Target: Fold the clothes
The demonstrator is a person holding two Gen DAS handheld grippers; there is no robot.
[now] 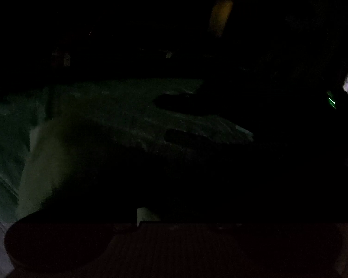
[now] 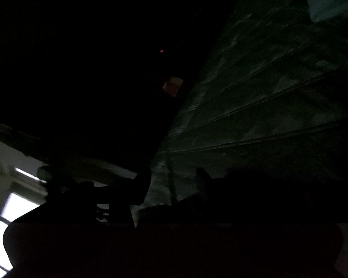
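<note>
Left tool (image 1: 171,220): only its dark body shows along the bottom edge of the left wrist view. The fingers are lost in the gloom, so I cannot tell whether it is open or closed.
Pale scrap (image 1: 147,215): a small light patch at bottom centre of the same view, just above the tool's body. What it is cannot be made out.
Pale cloth (image 1: 41,162): the task's thing as far as it shows, a soft yellowish-white strip in the lower left of the left wrist view. It lies on the green cover, and the kind of garment cannot be told.
Right tool (image 2: 171,185): in its own view its fingers are two dark silhouettes at lower centre. They stand apart, with the cover showing in the gap and nothing visibly gripped.
Dark prongs (image 1: 174,99): two of them reach in from the right at mid-frame of the left wrist view, one above the other and apart. They appear to be the right tool's fingers.
Green cover (image 2: 266,92): patterned and ridged. It fills the upper right of the right wrist view and the left middle of the left wrist view.
Green light (image 1: 330,100): a small glow at the right edge, mid-height.
Window (image 2: 11,210): bright panes in the lower left of the right wrist view.
Red light (image 2: 161,51): a tiny dot above centre in blackness.
Yellow patch (image 1: 220,16): dim, upper centre, farthest off.
</note>
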